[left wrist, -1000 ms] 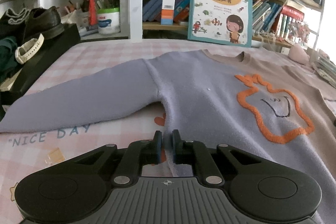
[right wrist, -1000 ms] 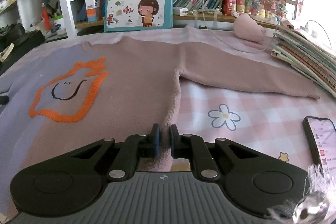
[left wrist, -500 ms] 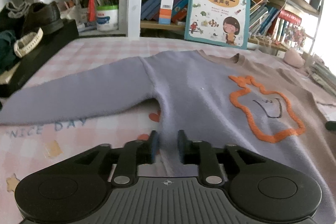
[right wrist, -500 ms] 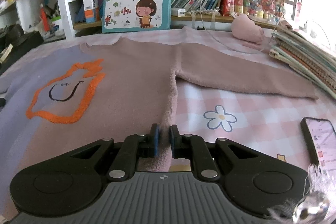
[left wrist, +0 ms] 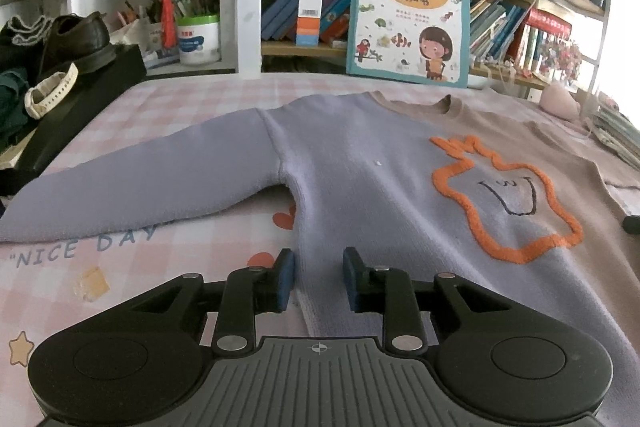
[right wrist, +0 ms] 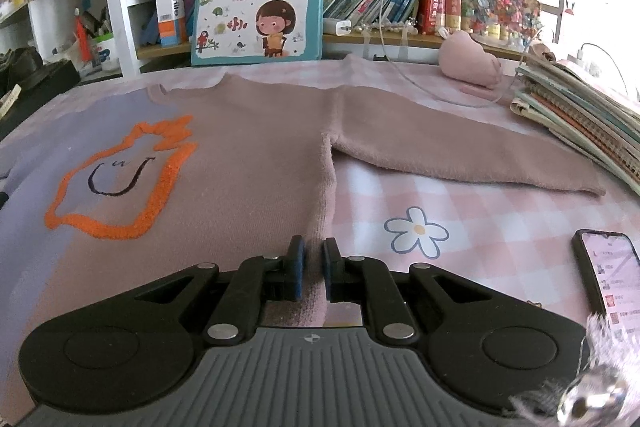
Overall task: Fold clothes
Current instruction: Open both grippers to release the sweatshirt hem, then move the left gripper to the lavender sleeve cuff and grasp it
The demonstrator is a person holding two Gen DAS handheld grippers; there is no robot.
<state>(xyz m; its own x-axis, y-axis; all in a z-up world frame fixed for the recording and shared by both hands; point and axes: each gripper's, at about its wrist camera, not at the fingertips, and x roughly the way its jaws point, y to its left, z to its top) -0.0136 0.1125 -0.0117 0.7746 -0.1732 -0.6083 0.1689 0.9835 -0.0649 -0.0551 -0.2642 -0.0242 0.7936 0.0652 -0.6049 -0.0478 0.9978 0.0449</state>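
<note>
Where tools sit, sweater (left wrist: 360, 187) hem hidden.

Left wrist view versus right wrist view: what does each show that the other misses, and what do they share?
Only the left wrist view: the purple sleeve, the shoe on a black box, and the left gripper, its fingers closing astride the sweater's side edge without pressing it.

Only the right wrist view: the pink sleeve, phone, stacked notebooks, and the right gripper shut on the sweater's other edge.

Both: the sweater, its orange design, and the picture book.
</note>
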